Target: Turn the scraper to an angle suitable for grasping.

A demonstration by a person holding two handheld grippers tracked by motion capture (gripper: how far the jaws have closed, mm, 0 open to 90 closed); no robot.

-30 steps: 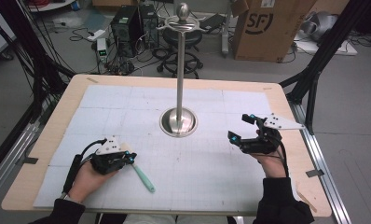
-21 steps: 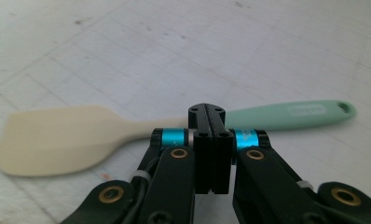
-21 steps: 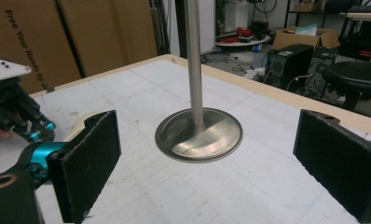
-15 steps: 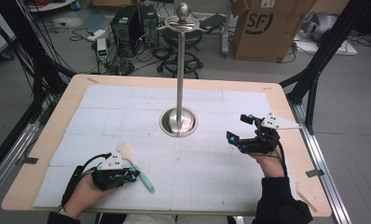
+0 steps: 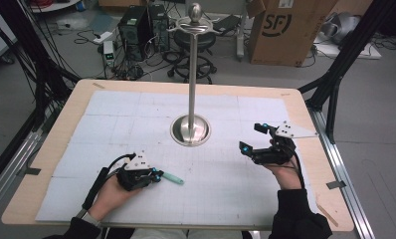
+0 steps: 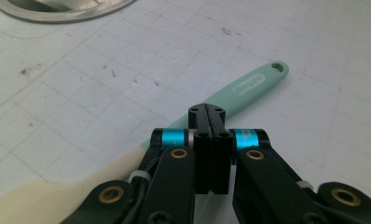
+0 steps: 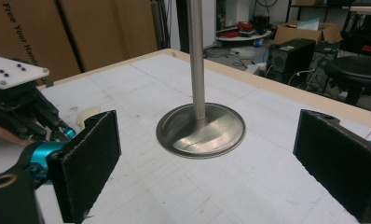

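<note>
Jaws of left gripper (image 6: 213, 116) clamp spatula (image 6: 249, 86); cream blade partly hidden.

I worked in what looked like a lab or test room. My table (image 5: 305, 149) sat inside a frame of black struts (image 5: 345, 55), with bundled cables (image 5: 17, 55) hanging at the far left. Beyond the far edge stood a computer tower (image 5: 136, 25) on the grey floor, a stool (image 5: 196, 55), and a big cardboard box (image 5: 280, 30) at the far right.
</note>
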